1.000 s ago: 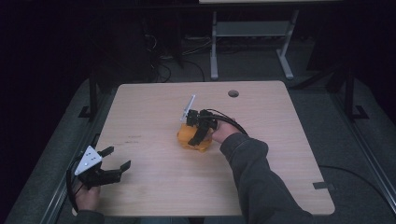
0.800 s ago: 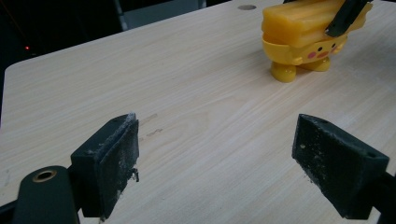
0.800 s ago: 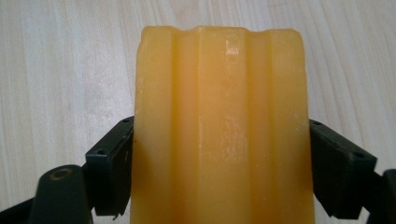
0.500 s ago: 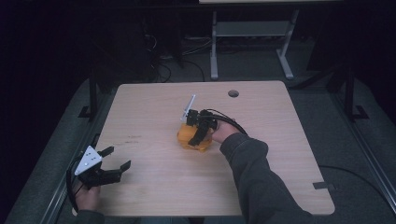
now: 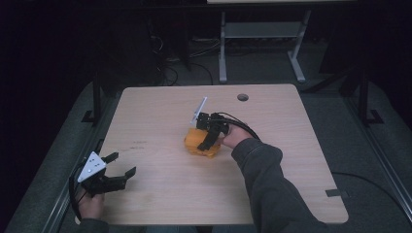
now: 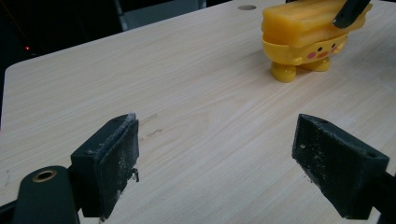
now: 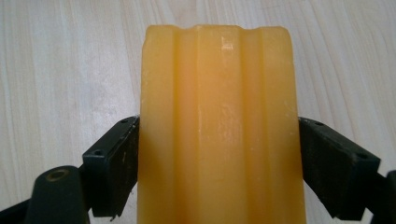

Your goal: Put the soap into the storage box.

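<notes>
Yellow toy [image 5: 200, 143] stands mid-table [image 5: 160, 107], its ridged top clamped between the jaws of my right gripper [image 5: 210, 138]. My left gripper [image 5: 114, 170] hangs wide apart, well away near the table's edge.

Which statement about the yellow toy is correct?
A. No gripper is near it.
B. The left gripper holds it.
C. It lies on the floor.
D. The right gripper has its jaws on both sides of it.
D: in the right gripper view the right gripper has one black jaw against each side of the yellow toy.
</notes>
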Available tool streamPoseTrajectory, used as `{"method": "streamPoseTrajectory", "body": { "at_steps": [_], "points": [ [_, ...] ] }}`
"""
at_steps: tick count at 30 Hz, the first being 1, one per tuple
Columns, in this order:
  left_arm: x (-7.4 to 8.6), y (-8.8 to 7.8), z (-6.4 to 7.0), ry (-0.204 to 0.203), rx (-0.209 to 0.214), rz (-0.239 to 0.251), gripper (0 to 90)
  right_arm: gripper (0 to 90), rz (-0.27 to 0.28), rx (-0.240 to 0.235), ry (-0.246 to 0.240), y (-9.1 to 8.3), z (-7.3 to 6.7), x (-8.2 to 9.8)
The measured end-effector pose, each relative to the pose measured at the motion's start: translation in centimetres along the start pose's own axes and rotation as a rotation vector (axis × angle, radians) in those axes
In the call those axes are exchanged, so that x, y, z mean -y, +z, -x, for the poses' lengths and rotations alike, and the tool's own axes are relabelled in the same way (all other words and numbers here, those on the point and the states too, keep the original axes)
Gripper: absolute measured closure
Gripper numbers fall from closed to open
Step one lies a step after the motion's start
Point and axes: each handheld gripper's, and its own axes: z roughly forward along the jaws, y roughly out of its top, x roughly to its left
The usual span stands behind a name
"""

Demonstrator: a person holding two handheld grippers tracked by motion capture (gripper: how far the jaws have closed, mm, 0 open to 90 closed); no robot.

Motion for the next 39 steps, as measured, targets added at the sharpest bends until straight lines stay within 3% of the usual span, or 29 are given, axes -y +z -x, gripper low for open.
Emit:
{"method": "streamPoseTrajectory", "body": {
  "at_steps": [17, 39],
  "points": [
    [0.0, 0.0, 0.1, 0.002, 0.001, -0.008, 13.9, 17.9, 0.059, 0.026, 0.01, -2.5, -0.3, 1.3],
    [0.0, 0.0, 0.1, 0.003, -0.002, -0.012, 13.9, 18.0, 0.089, 0.052, 0.025, -4.1, -0.7, 3.0]
  ]
}}
